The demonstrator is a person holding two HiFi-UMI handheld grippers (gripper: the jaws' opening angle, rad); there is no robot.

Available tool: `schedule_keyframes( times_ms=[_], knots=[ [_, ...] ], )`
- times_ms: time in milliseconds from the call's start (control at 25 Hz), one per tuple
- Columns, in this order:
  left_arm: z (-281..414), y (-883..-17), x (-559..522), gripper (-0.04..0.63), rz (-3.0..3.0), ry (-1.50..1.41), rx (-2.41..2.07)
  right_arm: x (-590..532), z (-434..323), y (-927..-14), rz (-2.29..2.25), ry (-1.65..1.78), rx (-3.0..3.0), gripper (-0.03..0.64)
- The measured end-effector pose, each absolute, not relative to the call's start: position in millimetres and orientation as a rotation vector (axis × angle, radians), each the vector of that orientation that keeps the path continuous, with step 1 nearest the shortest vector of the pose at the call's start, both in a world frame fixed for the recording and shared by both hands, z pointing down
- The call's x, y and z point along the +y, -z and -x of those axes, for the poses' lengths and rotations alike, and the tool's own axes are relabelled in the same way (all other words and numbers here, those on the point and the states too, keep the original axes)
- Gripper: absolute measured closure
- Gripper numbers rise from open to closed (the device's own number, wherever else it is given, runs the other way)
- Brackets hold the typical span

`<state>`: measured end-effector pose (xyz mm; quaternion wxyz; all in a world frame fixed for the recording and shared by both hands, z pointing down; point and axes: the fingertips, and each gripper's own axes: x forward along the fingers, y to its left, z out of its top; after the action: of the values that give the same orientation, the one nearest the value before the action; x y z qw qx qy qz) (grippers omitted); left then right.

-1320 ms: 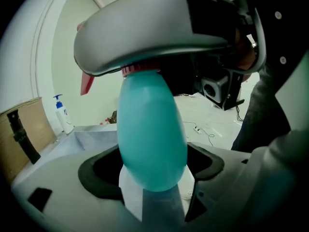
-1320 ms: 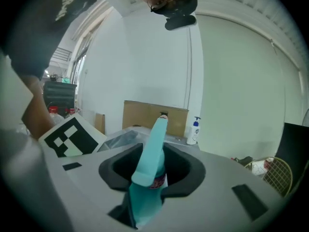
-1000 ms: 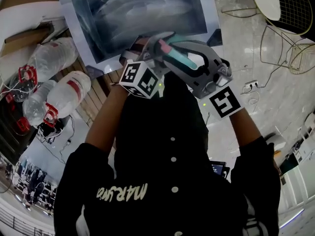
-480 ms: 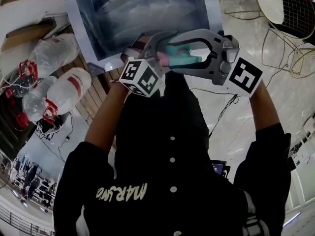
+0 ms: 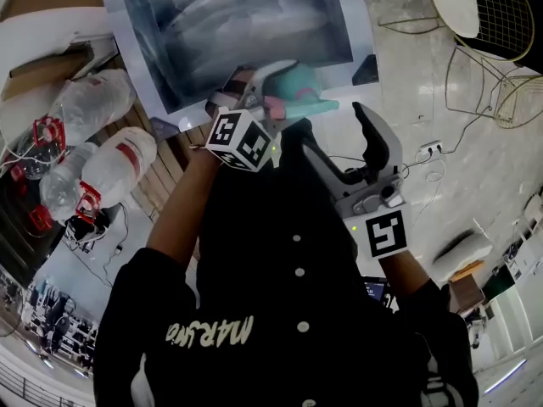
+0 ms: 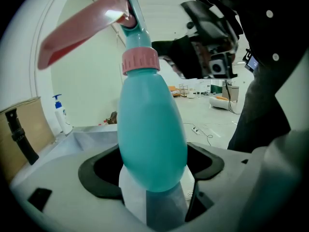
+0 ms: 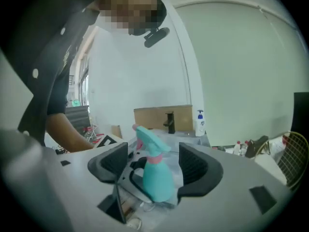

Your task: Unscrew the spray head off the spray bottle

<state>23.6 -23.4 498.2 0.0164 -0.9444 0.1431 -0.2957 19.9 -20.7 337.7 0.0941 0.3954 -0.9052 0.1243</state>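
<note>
Left claw (image 6: pixel 152 170) holds the bottle (image 6: pixel 152 139) by its base. Right claw (image 7: pixel 154 164), just opened wide and empty, stands clear of the spray head (image 7: pixel 148 143); a regrip and another twist likely come next.

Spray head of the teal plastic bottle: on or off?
On: the teal spray head with its pink trigger sits above the pink ribbed collar on the teal plastic bottle.

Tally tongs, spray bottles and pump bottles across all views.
tongs: 2 (left tongs shut on the spray bottle; right tongs have just been opening, nothing between the jaws, clear of the bottle)
spray bottle: 1, teal with a pink collar
pump bottle: 1, white with a blue pump
total: 4
</note>
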Motion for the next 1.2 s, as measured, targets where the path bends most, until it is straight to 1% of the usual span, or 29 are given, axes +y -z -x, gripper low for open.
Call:
schedule_keyframes(
  times_ms=[160, 320, 600, 800, 960, 1200],
  knots=[
    [-23.3, -498.1, -24.1, 0.19, 2.933, 0.922, 0.451, 11.6, 8.3, -353.9, -1.111, -0.47, -2.639, 0.27],
    [-22.1, -501.4, -22.1, 0.189, 2.916, 0.942, 0.459, -0.1, 22.2, -362.3, -1.138, -0.5, -2.602, 0.259],
    [-20.8, -504.0, -21.0, 0.189, 2.9, 0.978, 0.465, -18.7, 33.2, -365.3, -1.177, -0.446, -2.593, 0.241],
    [-19.8, -504.5, -22.2, 0.19, 2.932, 0.975, 0.489, -29.3, 35.8, -371.8, -1.182, -0.34, -2.578, 0.242],
    [-19.4, -505.1, -21.5, 0.189, 2.929, 0.98, 0.47, -39.0, 36.6, -376.6, -1.151, -0.275, -2.574, 0.278],
    [-20.8, -498.7, -25.0, 0.19, 2.952, 0.951, 0.477, -43.7, 34.4, -380.0, -0.938, -0.121, -2.633, 0.418]
  ],
)
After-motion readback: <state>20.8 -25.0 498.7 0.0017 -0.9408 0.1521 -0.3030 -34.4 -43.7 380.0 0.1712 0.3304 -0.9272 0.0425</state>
